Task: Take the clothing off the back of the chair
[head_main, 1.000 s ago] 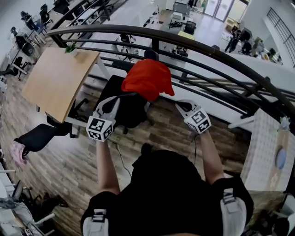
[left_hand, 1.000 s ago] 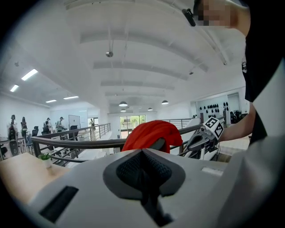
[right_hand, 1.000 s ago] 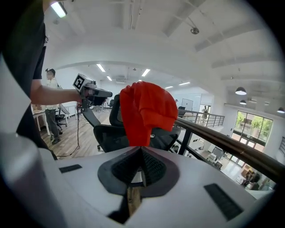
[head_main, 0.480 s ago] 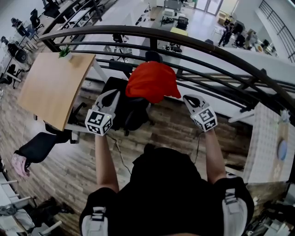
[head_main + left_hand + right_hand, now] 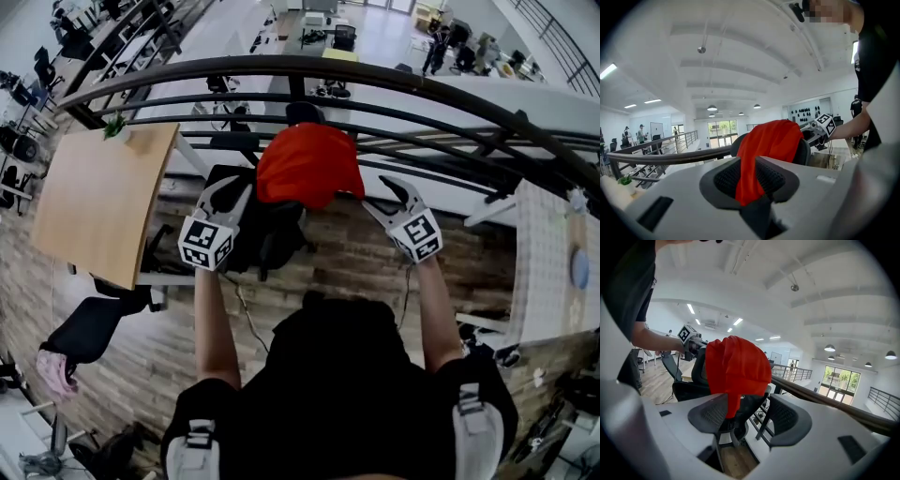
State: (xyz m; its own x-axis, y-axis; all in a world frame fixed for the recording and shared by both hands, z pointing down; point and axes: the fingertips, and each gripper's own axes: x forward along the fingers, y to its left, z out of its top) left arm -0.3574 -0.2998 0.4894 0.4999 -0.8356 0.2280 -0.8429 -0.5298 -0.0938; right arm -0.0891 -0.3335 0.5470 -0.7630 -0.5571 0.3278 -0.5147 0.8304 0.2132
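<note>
A red garment (image 5: 307, 164) is draped over the back of a black office chair (image 5: 272, 234). My left gripper (image 5: 230, 187) is at the garment's left edge. Its jaws are opening, still narrow, and a hanging strip of the red garment (image 5: 754, 159) shows in the gap of the left gripper (image 5: 749, 173). I cannot tell if the pads touch it. My right gripper (image 5: 380, 195) is at the garment's right side, with its jaws opening wide. In the right gripper view the red garment (image 5: 736, 371) hangs just ahead of the right gripper (image 5: 747, 413), and nothing is pinched.
A dark curved railing (image 5: 375, 75) runs right behind the chair, with a drop to a lower floor beyond. A wooden desk (image 5: 94, 197) stands to the left and a second black chair (image 5: 89, 328) is below it. A white table (image 5: 553, 272) is at the right.
Both grippers have moved forward, closer to the two sides of the red garment. The right gripper's jaws have spread apart and the left's have parted a little.
</note>
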